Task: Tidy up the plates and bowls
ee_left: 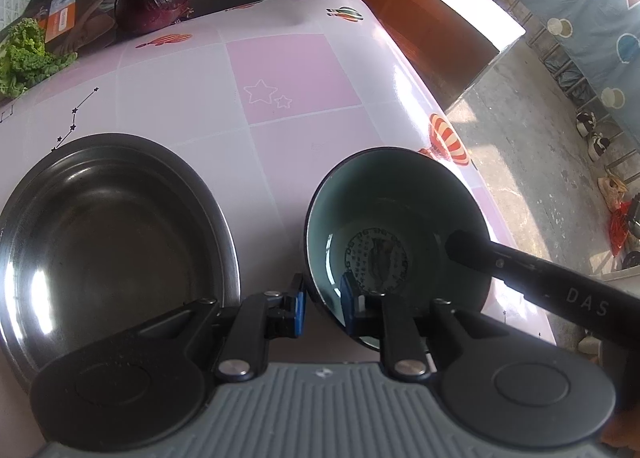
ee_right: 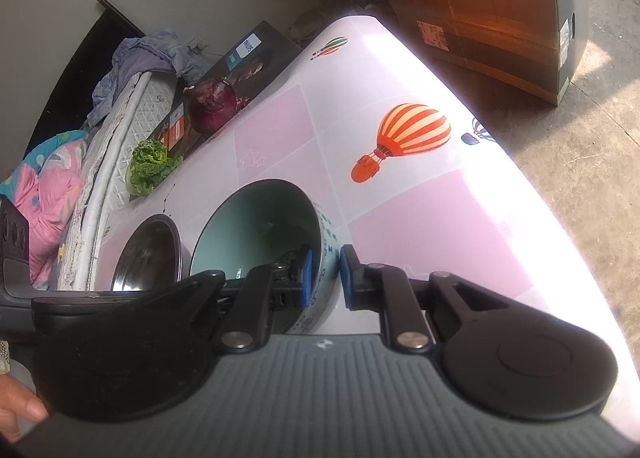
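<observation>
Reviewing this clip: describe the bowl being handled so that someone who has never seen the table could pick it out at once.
Start at the pink-and-white checked tablecloth printed with hot-air balloons. At its near edge two dishes sit side by side, a wide steel basin and a ceramic bowl next to it. The bowl is the smaller, deeper one: pale green inside with a dark printed medallion at the bottom and a patterned outside, and both tongs straddle its rim.

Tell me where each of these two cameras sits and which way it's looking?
Left wrist: rides the left gripper, looking forward over the table; its fingers straddle the ceramic bowl rim, the metal plate beside.
Right wrist: rides the right gripper, straddling the bowl's opposite wall; a thumb shows.
Shared: bowl, plate, red onion, lettuce.
</observation>
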Tool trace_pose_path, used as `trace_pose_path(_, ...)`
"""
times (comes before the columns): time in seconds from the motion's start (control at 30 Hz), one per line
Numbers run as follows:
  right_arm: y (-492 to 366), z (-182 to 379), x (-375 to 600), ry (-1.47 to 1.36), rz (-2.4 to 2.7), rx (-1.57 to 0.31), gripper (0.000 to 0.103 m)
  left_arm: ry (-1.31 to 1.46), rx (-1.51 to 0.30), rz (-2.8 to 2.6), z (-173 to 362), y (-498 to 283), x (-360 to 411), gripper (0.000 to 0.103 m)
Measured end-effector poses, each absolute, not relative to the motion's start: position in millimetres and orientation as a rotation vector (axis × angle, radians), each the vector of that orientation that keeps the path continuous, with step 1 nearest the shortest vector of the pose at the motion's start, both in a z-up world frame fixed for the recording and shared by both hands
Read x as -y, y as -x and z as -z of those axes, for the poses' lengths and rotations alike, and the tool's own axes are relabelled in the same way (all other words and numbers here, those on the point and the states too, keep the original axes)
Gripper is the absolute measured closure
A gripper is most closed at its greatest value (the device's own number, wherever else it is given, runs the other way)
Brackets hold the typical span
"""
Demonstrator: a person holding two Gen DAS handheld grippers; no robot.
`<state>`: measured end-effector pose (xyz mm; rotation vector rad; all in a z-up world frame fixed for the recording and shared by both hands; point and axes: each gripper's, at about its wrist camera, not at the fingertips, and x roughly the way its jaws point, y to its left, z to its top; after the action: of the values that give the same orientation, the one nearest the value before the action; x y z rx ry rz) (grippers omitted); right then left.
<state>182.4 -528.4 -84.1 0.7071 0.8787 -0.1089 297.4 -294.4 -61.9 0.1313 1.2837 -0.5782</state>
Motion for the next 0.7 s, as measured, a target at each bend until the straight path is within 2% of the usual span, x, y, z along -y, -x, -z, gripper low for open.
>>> trace_pose_path(0.37, -187, 94, 532, -0.765, 0.112, -0.888, 0.087, -0.147, -1.277, 0.571, 65, -295, 299, 0.082)
trace_pose_path(0.7, -189, 89, 520, -0.691, 0.124, -0.885, 0.088, -0.16, -1.284, 0.552, 66, -290, 300, 0.08)
